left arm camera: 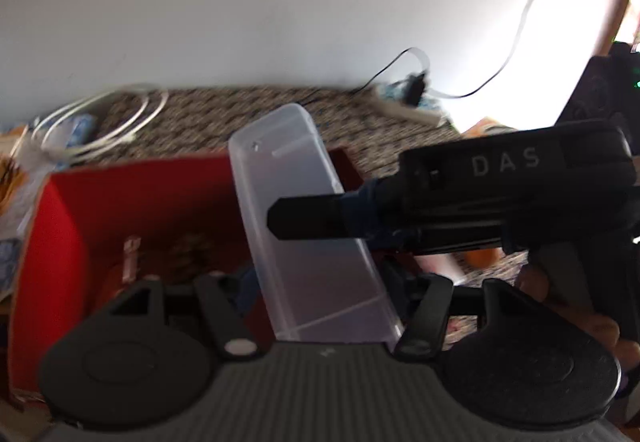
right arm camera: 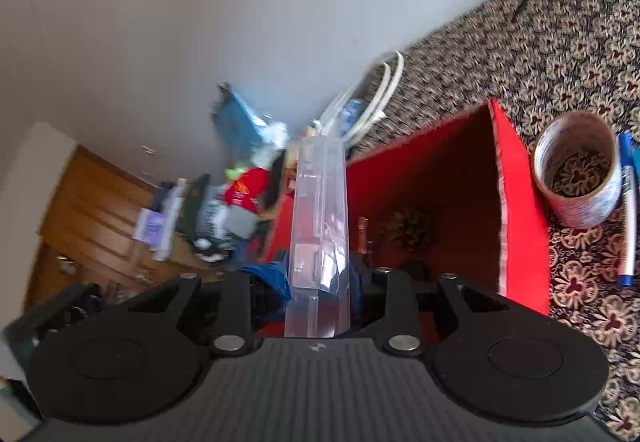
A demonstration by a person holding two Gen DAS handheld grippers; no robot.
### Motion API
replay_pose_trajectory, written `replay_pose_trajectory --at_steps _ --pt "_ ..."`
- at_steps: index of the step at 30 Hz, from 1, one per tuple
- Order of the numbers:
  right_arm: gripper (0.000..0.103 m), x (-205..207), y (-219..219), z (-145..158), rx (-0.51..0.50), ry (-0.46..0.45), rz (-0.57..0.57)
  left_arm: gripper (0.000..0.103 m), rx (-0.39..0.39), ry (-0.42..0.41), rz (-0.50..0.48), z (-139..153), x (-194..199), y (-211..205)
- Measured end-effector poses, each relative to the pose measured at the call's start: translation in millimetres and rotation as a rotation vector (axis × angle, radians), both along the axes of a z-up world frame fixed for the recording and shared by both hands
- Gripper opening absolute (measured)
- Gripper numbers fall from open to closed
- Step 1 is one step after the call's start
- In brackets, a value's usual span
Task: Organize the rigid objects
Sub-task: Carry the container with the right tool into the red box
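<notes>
A clear plastic case [right arm camera: 320, 234] is held edge-on in the right gripper [right arm camera: 320, 282], whose blue-padded fingers [right arm camera: 276, 282] are closed against its two faces. In the left wrist view the same case [left arm camera: 308, 222] is seen tilted above the open red box [left arm camera: 56, 242], with the right gripper [left arm camera: 304, 220] crossing in front of it. The case appears to run between the left gripper's fingers, but whether it is clamped by them cannot be told. A pine cone [right arm camera: 408, 228] and a small brown object [right arm camera: 362, 234] are seen lying inside the box [right arm camera: 520, 178]. A slip is judged likely, the smooth case being pinched near one end; if lowered tilted, it could be caught on the box wall or dropped onto the contents
</notes>
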State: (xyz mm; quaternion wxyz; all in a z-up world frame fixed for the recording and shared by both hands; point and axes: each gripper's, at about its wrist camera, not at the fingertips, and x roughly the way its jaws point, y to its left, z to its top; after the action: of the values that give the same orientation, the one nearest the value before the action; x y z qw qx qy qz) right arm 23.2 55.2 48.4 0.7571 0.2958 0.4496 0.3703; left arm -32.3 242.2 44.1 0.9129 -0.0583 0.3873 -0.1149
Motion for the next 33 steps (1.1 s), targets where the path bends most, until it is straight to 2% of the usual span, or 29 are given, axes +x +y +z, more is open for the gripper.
replay_pose_trajectory --at_steps 1,2,5,10,11,14,21,25,29,31,33 --pt "0.013 4 11 -8 -0.019 0.012 -0.003 0.070 -0.003 0.011 0.006 -5 3 7" --pt "0.013 6 18 -14 -0.029 0.022 -0.010 0.070 -0.025 0.018 0.011 -10 7 15" --pt "0.013 14 36 -27 -0.021 0.058 -0.019 0.065 -0.028 0.049 0.040 -22 14 30" --pt "0.013 15 65 -42 -0.151 0.026 -0.011 0.064 -0.003 0.111 0.072 -43 24 51" --pt "0.013 15 70 -47 -0.180 0.034 -0.015 0.058 -0.005 0.117 0.069 -44 21 51" --pt "0.013 17 75 -57 -0.185 0.055 -0.014 0.060 0.019 0.097 0.069 -41 16 49" --pt "0.017 21 72 -57 -0.185 0.100 -0.019 0.063 0.083 0.104 0.074 -39 15 42" --pt "0.018 21 78 -56 -0.245 0.110 -0.001 0.063 0.114 0.096 0.075 -39 15 40" --pt "0.018 19 77 -57 -0.251 0.104 -0.024 0.063 0.118 0.105 0.084 -40 16 40" --pt "0.018 15 77 -55 -0.266 0.095 -0.070 0.063 0.120 0.109 0.086 -40 18 41" --pt "0.018 10 78 -51 -0.283 0.053 -0.087 0.063 0.117 0.110 0.086 -40 17 41"
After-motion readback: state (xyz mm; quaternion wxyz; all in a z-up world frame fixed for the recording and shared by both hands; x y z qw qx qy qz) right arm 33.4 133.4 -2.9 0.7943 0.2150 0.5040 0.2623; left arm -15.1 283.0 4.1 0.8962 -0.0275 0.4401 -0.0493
